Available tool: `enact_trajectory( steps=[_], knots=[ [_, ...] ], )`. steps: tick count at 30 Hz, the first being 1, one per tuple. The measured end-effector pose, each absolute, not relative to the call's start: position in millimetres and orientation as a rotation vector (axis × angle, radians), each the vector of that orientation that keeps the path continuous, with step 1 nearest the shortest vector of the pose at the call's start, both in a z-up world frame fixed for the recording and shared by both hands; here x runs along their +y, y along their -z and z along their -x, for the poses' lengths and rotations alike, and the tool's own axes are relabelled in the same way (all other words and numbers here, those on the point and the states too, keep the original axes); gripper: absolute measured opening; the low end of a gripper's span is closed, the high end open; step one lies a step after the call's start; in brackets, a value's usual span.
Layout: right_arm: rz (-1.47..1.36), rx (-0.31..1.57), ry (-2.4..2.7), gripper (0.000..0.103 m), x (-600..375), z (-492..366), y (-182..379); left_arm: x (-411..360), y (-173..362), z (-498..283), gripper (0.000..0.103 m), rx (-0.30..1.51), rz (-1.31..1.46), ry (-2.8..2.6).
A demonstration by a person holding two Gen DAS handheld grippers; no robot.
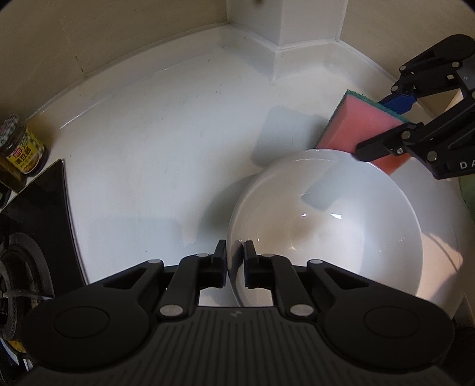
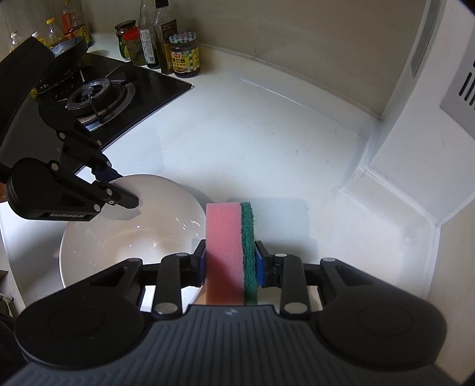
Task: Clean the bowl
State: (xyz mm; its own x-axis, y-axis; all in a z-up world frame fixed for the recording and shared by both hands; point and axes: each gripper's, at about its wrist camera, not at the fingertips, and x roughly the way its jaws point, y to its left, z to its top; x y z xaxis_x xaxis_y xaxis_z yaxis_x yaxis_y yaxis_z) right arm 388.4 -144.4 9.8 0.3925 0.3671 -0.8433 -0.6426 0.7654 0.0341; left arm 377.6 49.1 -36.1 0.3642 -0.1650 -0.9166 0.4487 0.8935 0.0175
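Note:
A white bowl (image 1: 326, 225) sits on the white counter, its inside facing up. My left gripper (image 1: 235, 261) is shut on the bowl's near rim, one finger inside and one outside. It also shows in the right wrist view (image 2: 118, 190), on the bowl's (image 2: 127, 237) far left rim. My right gripper (image 2: 230, 261) is shut on a pink sponge (image 2: 224, 249) with a green scouring side, held upright just beyond the bowl's right edge. The sponge (image 1: 365, 130) and right gripper (image 1: 377, 127) show at the right of the left wrist view, above the bowl's far rim.
A black gas hob (image 2: 98, 95) lies to the left of the bowl. Several sauce jars and bottles (image 2: 184, 56) stand behind it along the wall. A jar (image 1: 20, 148) sits at the left edge. A white pillar (image 1: 285, 26) juts from the back wall.

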Motion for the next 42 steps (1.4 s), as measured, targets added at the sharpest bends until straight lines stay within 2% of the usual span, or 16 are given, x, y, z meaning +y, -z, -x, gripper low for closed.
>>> enact_trajectory(
  steps=[12,23,36,42],
  knots=[
    [0.253,0.982,-0.627,0.027,-163.2,-366.8,-8.7,73.1,30.4,-346.9,0.012,1.131,-0.117,0.32],
    [0.328,0.971,-0.629,0.027,-149.2,-385.0,-9.9,44.7,38.0,-381.9,0.009,1.104,-0.371,0.499],
    [0.276,0.97,-0.634,0.027,-161.6,-380.1,-7.5,66.8,31.3,-344.3,0.016,1.126,-0.151,0.294],
    [0.296,0.976,-0.646,0.027,-158.2,-382.9,-8.7,49.9,36.0,-363.6,0.011,1.085,-0.372,0.391]
  ],
)
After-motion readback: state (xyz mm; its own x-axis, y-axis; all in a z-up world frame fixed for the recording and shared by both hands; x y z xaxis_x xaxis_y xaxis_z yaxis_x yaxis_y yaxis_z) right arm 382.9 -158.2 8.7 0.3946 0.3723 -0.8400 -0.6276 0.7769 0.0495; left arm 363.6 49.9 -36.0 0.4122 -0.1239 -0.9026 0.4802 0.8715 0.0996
